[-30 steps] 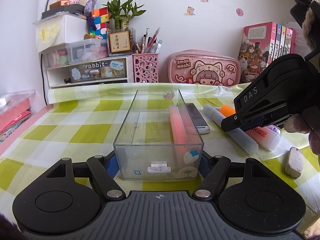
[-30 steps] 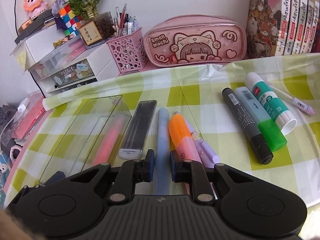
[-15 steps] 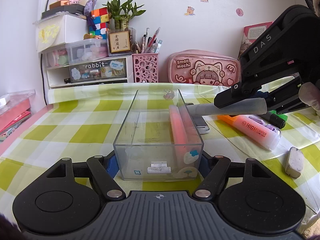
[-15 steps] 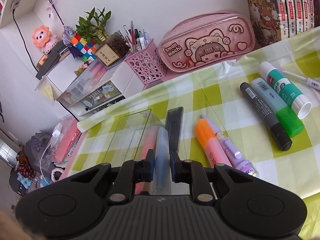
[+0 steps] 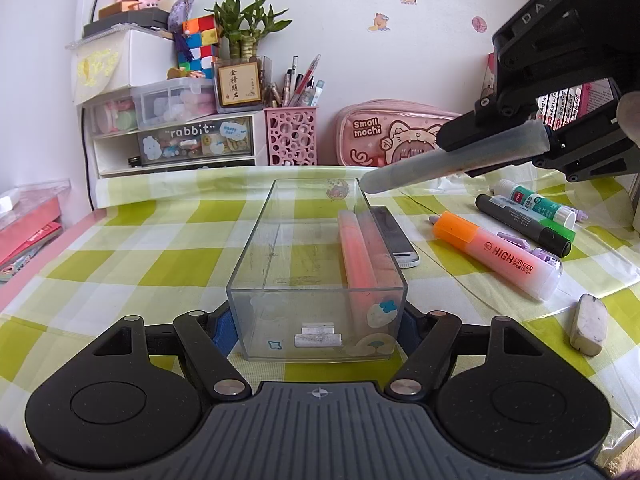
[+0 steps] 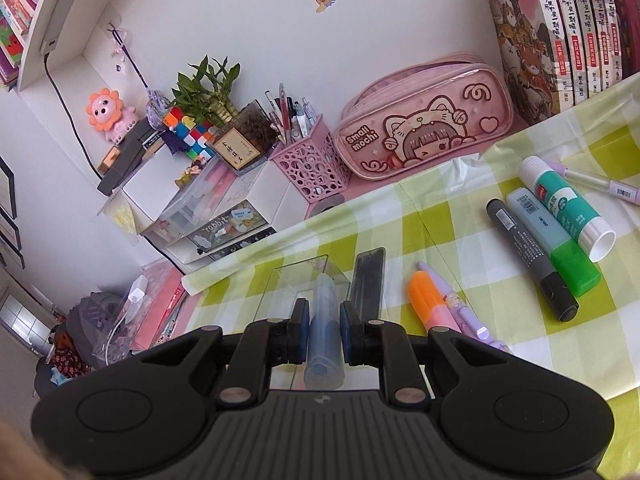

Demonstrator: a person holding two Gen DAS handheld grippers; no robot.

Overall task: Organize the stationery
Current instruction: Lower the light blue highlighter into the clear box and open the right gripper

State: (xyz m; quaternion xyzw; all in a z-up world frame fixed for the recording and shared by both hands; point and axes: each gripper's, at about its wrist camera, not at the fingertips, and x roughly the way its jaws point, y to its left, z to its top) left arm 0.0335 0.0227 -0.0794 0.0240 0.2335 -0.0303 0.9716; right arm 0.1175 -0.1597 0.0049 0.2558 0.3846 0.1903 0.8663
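Observation:
A clear plastic box (image 5: 280,240) stands on the checked tablecloth with a pink highlighter (image 5: 356,252) inside along its right wall. My left gripper (image 5: 316,330) is shut on the box's near end. My right gripper (image 6: 324,328) is shut on a pale blue-grey pen (image 6: 325,320) and holds it in the air; in the left wrist view the pen (image 5: 452,160) points down-left toward the box's far right corner. The box (image 6: 296,280) lies below the pen tip in the right wrist view.
Right of the box lie a dark pencil-lead case (image 5: 394,236), an orange highlighter (image 5: 496,254), a purple pen (image 6: 464,308), a black marker (image 6: 528,256), a green highlighter (image 6: 556,244), a glue stick (image 6: 564,200) and an eraser (image 5: 589,324). A pink pencil case (image 6: 424,128) and pen cup (image 6: 316,164) stand behind.
My right gripper has lifted the blue-grey pen off the cloth and carried it up and left, toward the box's far end. The left gripper and box have not moved.

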